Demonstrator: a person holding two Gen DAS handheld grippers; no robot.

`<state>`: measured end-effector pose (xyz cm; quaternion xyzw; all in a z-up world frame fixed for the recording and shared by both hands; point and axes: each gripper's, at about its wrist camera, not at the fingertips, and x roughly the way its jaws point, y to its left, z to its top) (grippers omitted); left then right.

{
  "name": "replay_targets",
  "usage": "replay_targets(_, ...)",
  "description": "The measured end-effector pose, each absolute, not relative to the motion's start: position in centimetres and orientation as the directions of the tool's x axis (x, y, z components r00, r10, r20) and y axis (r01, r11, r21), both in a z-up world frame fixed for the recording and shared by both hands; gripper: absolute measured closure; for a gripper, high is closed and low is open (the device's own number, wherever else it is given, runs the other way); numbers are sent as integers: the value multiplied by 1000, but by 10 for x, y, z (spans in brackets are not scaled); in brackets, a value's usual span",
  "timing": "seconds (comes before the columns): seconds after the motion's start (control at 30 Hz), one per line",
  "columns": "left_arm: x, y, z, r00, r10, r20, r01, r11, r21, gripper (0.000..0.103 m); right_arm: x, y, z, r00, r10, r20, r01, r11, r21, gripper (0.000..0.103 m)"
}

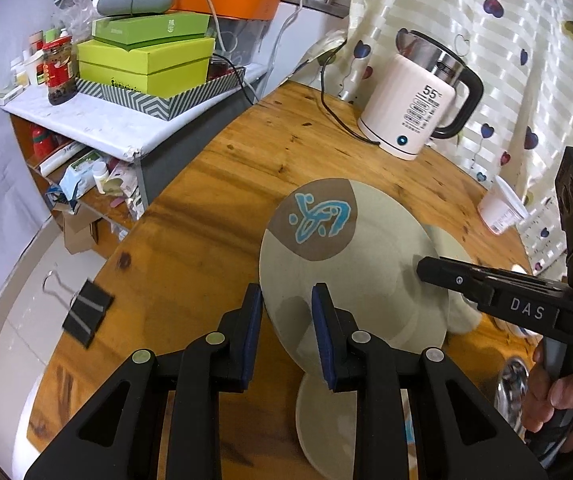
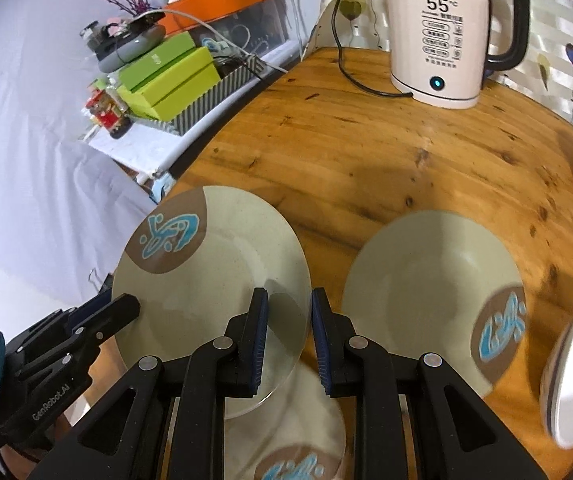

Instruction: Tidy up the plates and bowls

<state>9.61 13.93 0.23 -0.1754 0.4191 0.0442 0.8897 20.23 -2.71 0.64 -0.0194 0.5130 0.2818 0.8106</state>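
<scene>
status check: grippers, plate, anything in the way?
Left gripper and right gripper both clamped on lifted plate, opposite rims. Second plate on table, another underneath. Kettle well clear.

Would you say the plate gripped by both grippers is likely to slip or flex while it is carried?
The plate looks rigid, so flexing seems unlikely. Its smooth surface, pinched only at opposite rims by the left gripper and right gripper, might slip if tilted.

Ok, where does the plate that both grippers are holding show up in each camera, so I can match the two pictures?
Left wrist view: the held plate sits center-right, its near rim between this gripper's jaws, the other gripper clamping its right edge.
Right wrist view: the held plate sits left of center, its right rim between this gripper's jaws.
Shared landmark: the white kettle at the table's far edge.
</scene>
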Motion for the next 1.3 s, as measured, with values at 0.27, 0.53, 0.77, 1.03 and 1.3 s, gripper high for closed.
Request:
replay_targets(0.27,69,122,-2,630,-87,-772,-200,942,-270,77,166,-46,1,309,423,-852,-451,854,261,82)
replay_targets(0.53,58,103,-16,592,-114,-798,-172,949,-263,77,149,-69,-15,288,402,-869,-402,874,272,82)
replay_targets(0.77,52,94,-24,564,-121,-817,-165,953,-255,77,141,-79,-25,276,388,-879,-385,883,268,82)
replay_targets(1.03,49,84,-30,542,-121,-832,-158,957,-242,77,135,-84,-28,282,366,-887,-385,890,245,82)
replay_targets(1.3,47,82,-29,542,-101,-834,-161,962,-221,76,135,-79,-32,282,353,-892,-398,889,226,79)
